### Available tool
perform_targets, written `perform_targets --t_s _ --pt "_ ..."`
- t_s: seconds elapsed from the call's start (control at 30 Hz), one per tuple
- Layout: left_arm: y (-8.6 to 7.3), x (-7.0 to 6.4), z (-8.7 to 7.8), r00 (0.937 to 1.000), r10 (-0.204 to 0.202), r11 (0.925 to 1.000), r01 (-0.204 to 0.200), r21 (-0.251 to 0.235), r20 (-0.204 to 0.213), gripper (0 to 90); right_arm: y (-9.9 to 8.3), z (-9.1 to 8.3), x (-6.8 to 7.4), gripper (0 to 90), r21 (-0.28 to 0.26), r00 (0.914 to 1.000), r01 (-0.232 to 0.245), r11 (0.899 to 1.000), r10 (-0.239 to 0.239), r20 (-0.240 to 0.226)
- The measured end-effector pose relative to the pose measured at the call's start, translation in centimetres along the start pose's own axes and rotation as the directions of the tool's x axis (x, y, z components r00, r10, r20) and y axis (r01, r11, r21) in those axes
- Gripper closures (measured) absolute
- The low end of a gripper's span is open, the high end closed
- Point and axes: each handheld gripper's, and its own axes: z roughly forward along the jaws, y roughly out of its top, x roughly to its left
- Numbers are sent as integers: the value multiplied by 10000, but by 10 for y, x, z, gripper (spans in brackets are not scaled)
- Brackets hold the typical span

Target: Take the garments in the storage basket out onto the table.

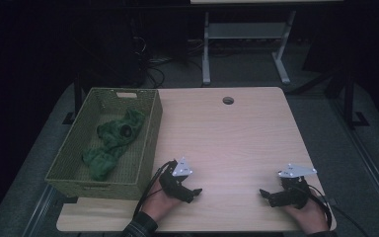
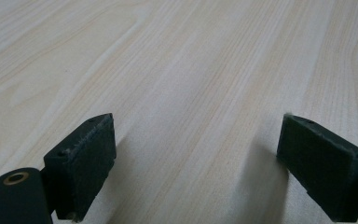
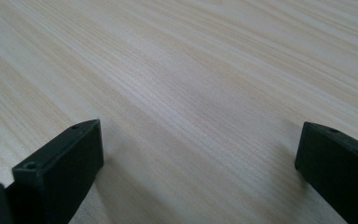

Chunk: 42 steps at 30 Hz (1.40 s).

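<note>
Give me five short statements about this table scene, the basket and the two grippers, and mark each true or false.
1. The green cloth lies inside the woven basket. True.
2. The left gripper is clamped on the cloth. False: its jaws stand apart over bare wood, with nothing between them.
3. The basket sits at the left side of the table. True.
4. The right gripper is shut. False: in the right gripper view its jaws are wide apart and empty.
5. The round hole in the tabletop is at the near edge, between the hands. False: it is near the far edge.
</note>
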Motion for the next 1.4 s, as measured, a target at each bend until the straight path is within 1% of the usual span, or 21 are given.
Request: perform_targets --t_s 0.17,0.3,0.33,0.4,0.47,0.57,0.63,0.67,0.77,0.8,0.97,1.07,1.17,1.27,1.33,1.4 --pt "1 1 0 10000 -26 10000 26 6 24 110 0 0 0 4 -18 10000 -23 10000 23 8" --pt "0 2 0 9998 -161 9998 162 -71 84 115 0 0 0 4 -21 10000 -26 10000 26 4" --pt "0 3 -1 9999 -86 10000 86 -13 58 120 0 0 0 4 -40 10000 -35 10000 35 5" --pt "0 4 -1 9997 -216 9998 217 -44 77 125 0 0 0 4 -20 10000 -84 10000 84 12" --pt "2 5 -2 9994 -327 9994 326 75 118 126 0 0 0 4 -7 10000 -95 10000 95 22" --pt "3 4 -5 9997 -253 9996 253 145 41 127 0 0 0 4 -11 9999 -100 9999 100 21" --pt "5 4 -8 9993 -359 9993 358 99 91 127 0 0 0 4 -8 9999 -106 9999 106 22" --pt "6 5 -10 9991 -413 9990 412 145 108 127 0 0 0 4 -7 10000 -94 10000 94 22" --pt "12 6 -15 9992 -400 9992 400 58 11 127 0 0 0 4 12 9999 -126 9999 126 47" --pt "15 6 -17 9990 -453 9990 453 5 15 127 0 0 0 4 11 9999 -127 9999 127 42" --pt "22 6 -21 9992 -396 9992 396 33 -1 127 0 0 0 4 6 9999 -121 9999 121 41" --pt "30 6 -25 9993 -372 9993 372 13 11 127 0 0 0 4 8 9999 -125 9999 125 40" --pt "36 6 -29 9997 -258 9996 258 104 2 127 0 0 0 4 13 9999 -132 9999 132 42" --pt "42 7 -35 9995 -305 9995 305 85 10 127 0 0 0 4 12 9999 -131 9999 131 43" --pt "46 8 -38 9997 -257 9996 257 78 -9 127 0 0 0 4 13 9999 -135 9999 134 39" --pt "49 10 -41 9997 -246 9997 245 92 59 127 0 0 0 4 13 9999 -131 9999 131 42"
